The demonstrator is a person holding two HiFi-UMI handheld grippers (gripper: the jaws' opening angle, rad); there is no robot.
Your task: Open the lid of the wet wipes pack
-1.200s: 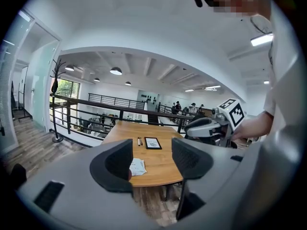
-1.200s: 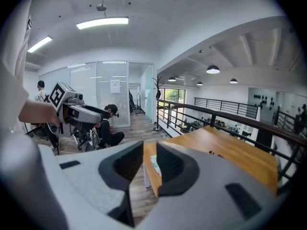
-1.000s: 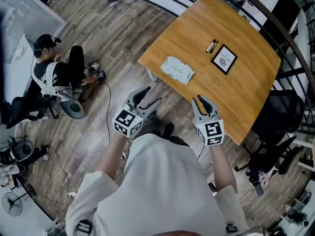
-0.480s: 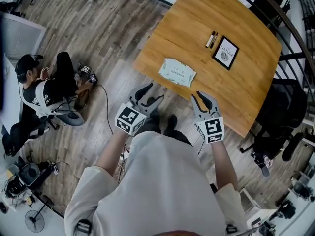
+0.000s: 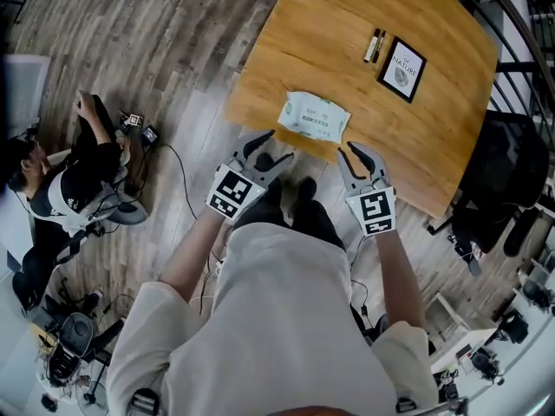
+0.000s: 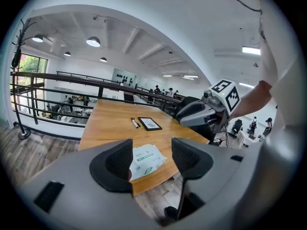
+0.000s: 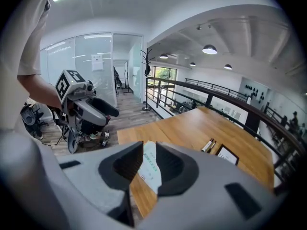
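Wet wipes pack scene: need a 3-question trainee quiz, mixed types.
1. True or false: the left gripper is holding the wet wipes pack.
2. What lies beside the framed card? A) two pens B) a cup C) scissors
3. Fill in: of pack and card, the ___ lies nearer the person's edge of the table.
Key: 1 false; 2 A; 3 pack.

Both arms stretch forward, left hand-held gripper (image 5: 269, 148) and right hand-held gripper (image 5: 351, 158) level, jaws apart.
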